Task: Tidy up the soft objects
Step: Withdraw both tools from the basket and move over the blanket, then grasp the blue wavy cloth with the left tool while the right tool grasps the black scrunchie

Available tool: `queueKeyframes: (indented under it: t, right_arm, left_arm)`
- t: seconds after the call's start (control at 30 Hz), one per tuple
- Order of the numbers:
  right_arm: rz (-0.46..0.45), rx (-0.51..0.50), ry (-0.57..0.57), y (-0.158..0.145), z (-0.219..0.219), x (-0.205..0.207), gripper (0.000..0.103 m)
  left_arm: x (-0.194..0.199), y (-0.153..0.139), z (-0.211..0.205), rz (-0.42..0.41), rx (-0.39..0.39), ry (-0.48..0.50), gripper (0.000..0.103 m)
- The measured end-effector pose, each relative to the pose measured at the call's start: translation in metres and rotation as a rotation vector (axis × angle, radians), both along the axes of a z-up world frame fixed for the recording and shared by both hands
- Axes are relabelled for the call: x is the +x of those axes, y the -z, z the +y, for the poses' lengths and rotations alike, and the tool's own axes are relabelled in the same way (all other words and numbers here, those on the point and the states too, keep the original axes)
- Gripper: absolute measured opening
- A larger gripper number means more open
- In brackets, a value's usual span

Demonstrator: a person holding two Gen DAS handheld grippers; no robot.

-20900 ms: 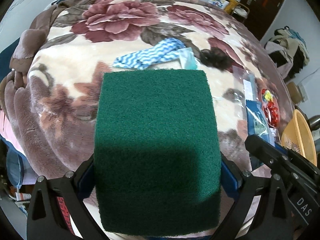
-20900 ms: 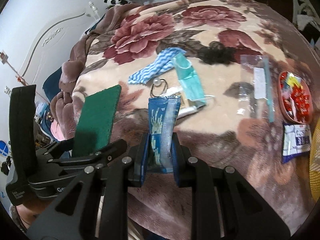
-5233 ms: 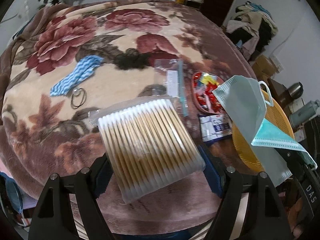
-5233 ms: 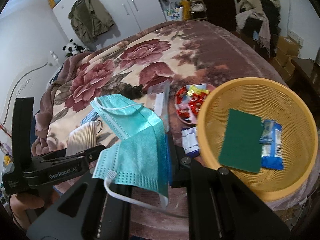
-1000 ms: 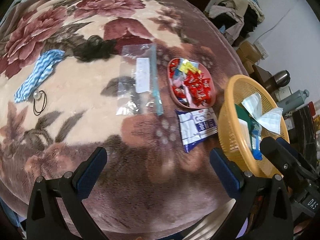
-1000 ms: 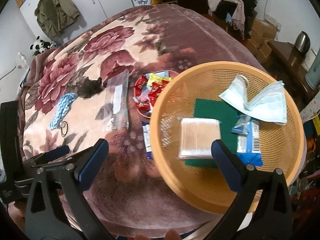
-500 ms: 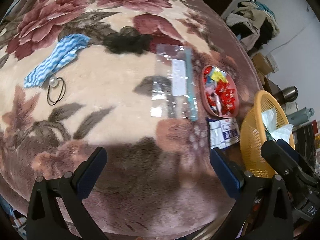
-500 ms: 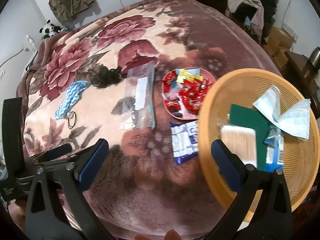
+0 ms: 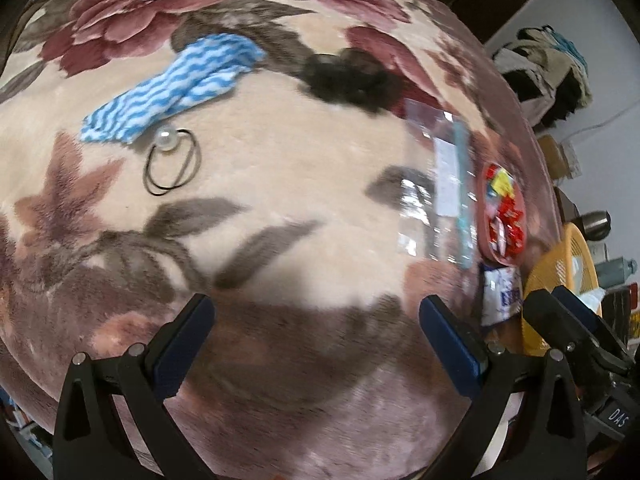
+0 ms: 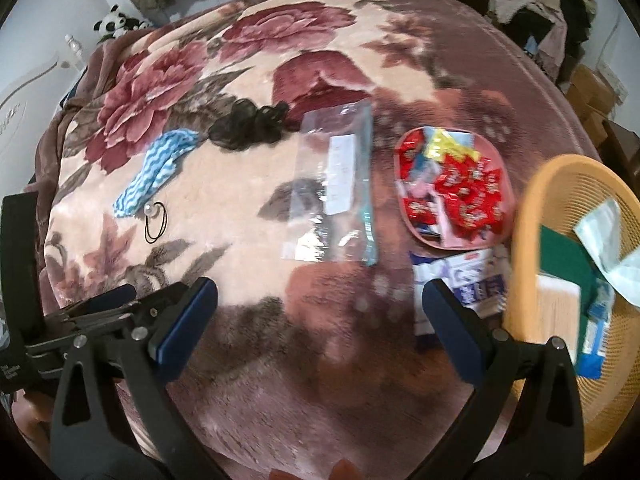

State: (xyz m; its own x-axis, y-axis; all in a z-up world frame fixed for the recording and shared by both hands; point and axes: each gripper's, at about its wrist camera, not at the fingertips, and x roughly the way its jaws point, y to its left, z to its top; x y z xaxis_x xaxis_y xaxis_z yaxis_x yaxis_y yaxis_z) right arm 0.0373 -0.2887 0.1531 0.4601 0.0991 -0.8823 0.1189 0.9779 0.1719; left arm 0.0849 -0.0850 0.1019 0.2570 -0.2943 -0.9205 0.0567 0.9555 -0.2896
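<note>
Right wrist: floral blanket [image 10: 248, 92] under blurred, seemingly yellow basket [image 10: 524, 216].

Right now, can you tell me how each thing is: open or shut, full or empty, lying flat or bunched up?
left claw: open, holding nothing.
right claw: open, holding nothing.
orange basket: partly filled; green pad, cotton swabs, face mask and blue packet inside.
blue wavy cloth: crumpled, lying on the blanket.
clear zip bag: lying flat on the blanket.
pink dish: full of wrapped candies.
black hair tie: lying flat beside the cloth.
</note>
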Motion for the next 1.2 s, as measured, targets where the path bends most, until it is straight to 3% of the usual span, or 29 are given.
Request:
queueKeyframes:
  t: [0.37, 0.63, 1.07, 1.1, 1.13, 1.17, 1.2]
  right_arm:
    - [0.054, -0.001, -0.034, 0.029, 0.024, 0.043, 0.103]
    - [0.045, -0.036, -0.092, 0.038, 0.044, 0.104, 0.103]
    - [0.012, -0.112, -0.193, 0.053, 0.073, 0.211, 0.102]
    - [0.013, -0.112, -0.200, 0.056, 0.075, 0.216, 0.100]
    - [0.018, -0.111, -0.206, 0.059, 0.076, 0.221, 0.094]
    - [0.026, -0.113, -0.213, 0.064, 0.078, 0.225, 0.075]
    - [0.040, -0.120, -0.221, 0.070, 0.080, 0.229, 0.057]
  left_arm:
    - [0.038, 0.028, 0.048, 0.026, 0.024, -0.076, 0.103]
    - [0.094, 0.034, 0.094, -0.009, 0.070, -0.157, 0.103]
    - [0.177, 0.049, 0.098, -0.039, 0.101, -0.110, 0.101]
    - [0.181, 0.054, 0.096, -0.029, 0.103, -0.105, 0.098]
    - [0.184, 0.057, 0.094, -0.024, 0.102, -0.100, 0.088]
    - [0.186, 0.060, 0.093, -0.025, 0.112, -0.099, 0.080]
    - [0.187, 0.062, 0.092, -0.024, 0.126, -0.100, 0.063]
